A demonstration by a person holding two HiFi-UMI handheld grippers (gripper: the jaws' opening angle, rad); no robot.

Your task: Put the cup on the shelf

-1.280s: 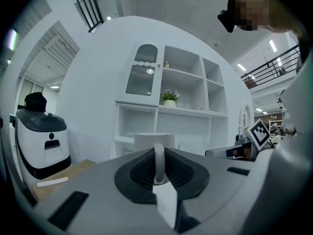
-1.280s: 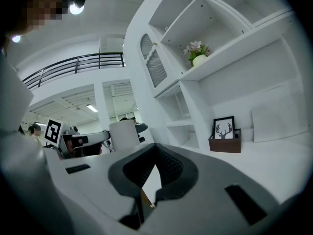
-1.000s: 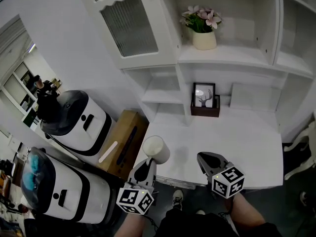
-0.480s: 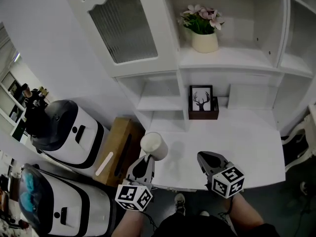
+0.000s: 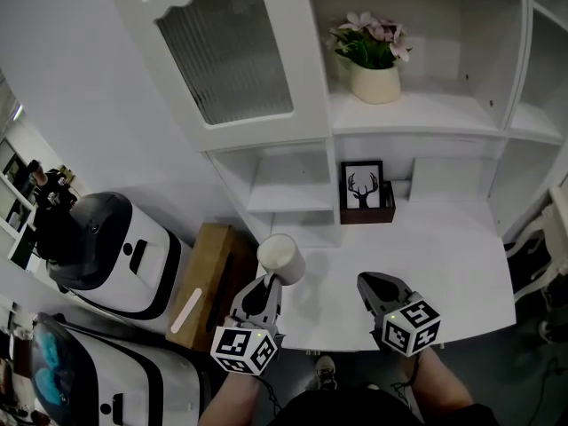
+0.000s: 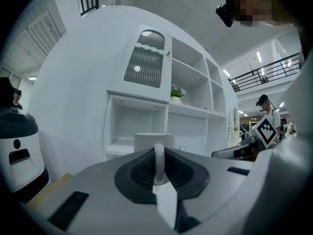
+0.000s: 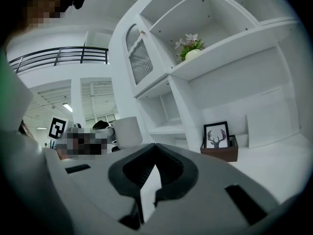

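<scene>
Currently my left gripper point(image 6: 159, 154) is clamped on the handle point(image 6: 159, 164) of the white cup point(image 5: 281, 259). Its ribbed pads press either side of that thin loop, and the cup's body stands upright just beyond the jaw tips. In the head view the cup hangs over the front left corner of the white desk top point(image 5: 444, 256), short of the small open compartments of the shelf unit point(image 5: 293, 185) and not on any shelf. My right gripper point(image 7: 155, 146) has its jaws drawn together with nothing between them. It hovers over the desk's front edge, beside the left one and apart from it. Further back, a framed deer picture point(image 5: 363, 187) stands at the rear of the desk, and a potted flower point(image 5: 375, 69) sits on the shelf above it. A wooden box point(image 5: 209, 278) sits just left of the desk.
</scene>
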